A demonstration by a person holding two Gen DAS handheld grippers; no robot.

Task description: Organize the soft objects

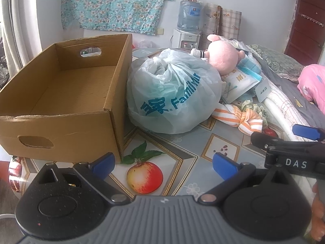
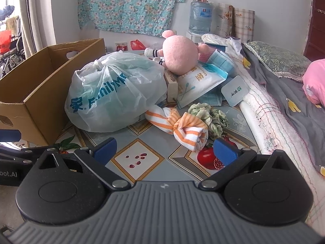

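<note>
Lettering in teal on the knotted plastic bag (image 1: 172, 93) reads "Family M…", its end hidden by a fold, beside a Chinese character. The bag sits on the fruit-patterned counter (image 1: 182, 148), touching the cardboard box (image 1: 61, 93) with cut-out handles. A pink plush toy (image 2: 178, 55) lies on top of packets behind the bag; one white packet (image 2: 197, 85) carries Chinese print too small to read. An orange-striped cloth (image 2: 182, 128) and green scrunched fabric (image 2: 211, 116) lie just beside the bag. The left tool (image 1: 163, 162) and right tool (image 2: 164, 149) both hang wide open, holding nothing. "DAS" shows on the right tool's body.
</note>
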